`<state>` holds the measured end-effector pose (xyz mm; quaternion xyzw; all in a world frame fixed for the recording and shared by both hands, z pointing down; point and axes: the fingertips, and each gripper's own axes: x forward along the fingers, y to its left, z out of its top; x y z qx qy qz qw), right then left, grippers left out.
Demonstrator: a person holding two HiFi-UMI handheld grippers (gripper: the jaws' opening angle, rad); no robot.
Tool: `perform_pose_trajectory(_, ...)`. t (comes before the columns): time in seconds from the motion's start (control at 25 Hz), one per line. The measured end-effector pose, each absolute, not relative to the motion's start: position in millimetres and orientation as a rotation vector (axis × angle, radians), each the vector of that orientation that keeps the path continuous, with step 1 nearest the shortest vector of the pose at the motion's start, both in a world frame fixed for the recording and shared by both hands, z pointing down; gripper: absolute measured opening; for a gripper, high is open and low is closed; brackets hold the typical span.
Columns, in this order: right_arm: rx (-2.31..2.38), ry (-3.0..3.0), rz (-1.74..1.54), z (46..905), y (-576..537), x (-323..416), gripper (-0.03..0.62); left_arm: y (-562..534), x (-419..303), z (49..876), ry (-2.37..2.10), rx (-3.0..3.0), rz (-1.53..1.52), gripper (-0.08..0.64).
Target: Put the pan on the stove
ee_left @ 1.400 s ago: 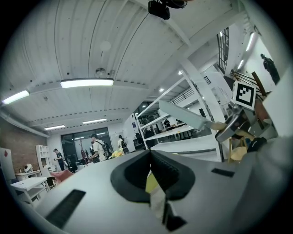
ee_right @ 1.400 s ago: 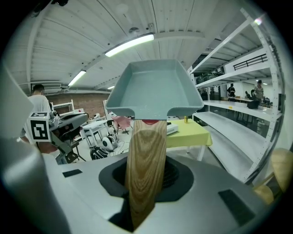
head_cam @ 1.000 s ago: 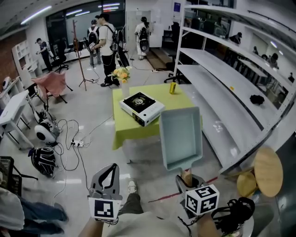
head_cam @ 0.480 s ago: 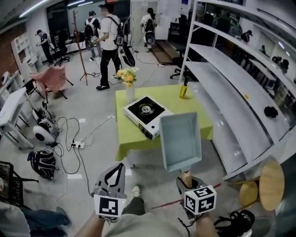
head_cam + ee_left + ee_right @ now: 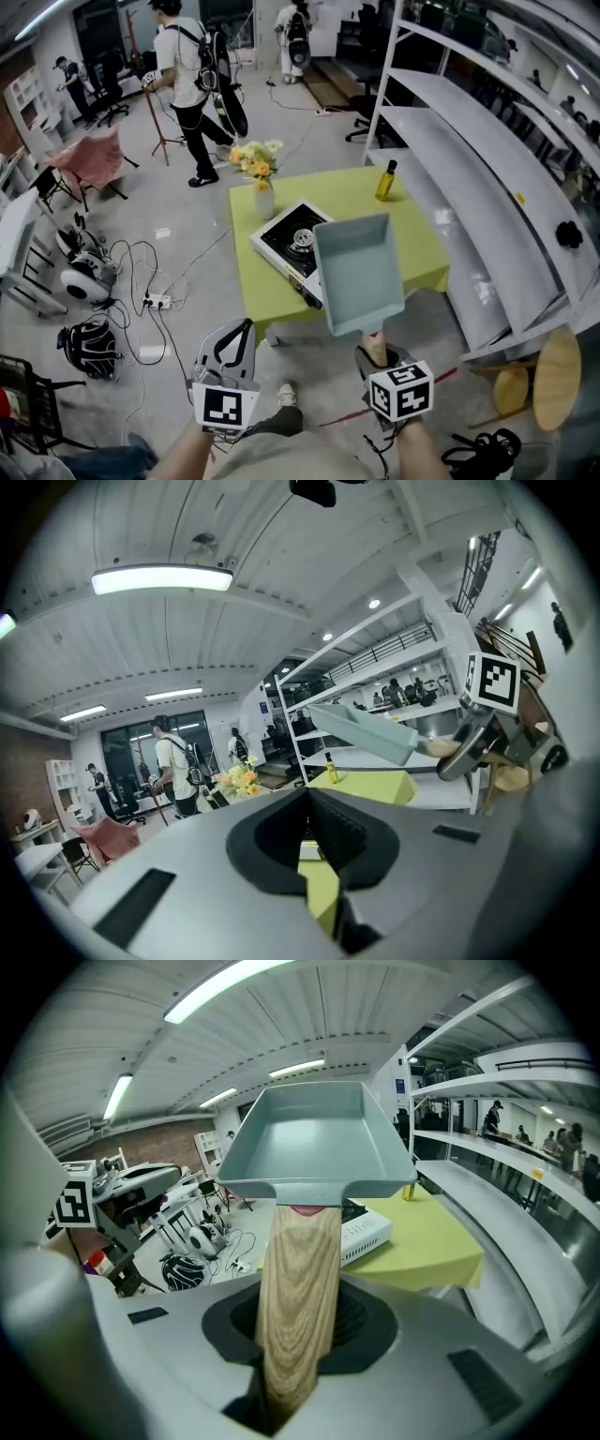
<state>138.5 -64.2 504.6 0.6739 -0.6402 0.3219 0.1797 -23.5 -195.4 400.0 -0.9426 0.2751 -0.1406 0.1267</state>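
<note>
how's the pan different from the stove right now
The pan is pale grey-blue and empty; the portable stove is white with a black top and a burner. The pan is up in the air, its wooden handle clamped in the right gripper; the stove sits on the green table. Both are rectangular.
</note>
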Motion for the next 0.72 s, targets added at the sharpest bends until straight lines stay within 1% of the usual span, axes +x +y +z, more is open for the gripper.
perform_pose_trajectory(0.16, 1.889, -1.779, 0.939, 511, -111, 155, 0.083, -242, -5, 400, 0.809, -2.787, -0.384, 0.006)
perform_pose_trajectory(0.36, 1.870, -1.733, 0.957, 521, -161, 176, 0.083, -287, 9, 409, 0.796, -2.792, -0.455, 0.006)
perform_pose_trajectory(0.56, 1.820, -1.699, 0.994, 539, -193, 185, 0.083, -312, 22, 410, 0.787, -2.799, -0.409, 0.006)
perform_pose_trajectory(0.72, 1.760, -1.695, 1.008, 553, -211, 191, 0.083, -322, 26, 424, 0.808, -2.809, -0.492, 0.006)
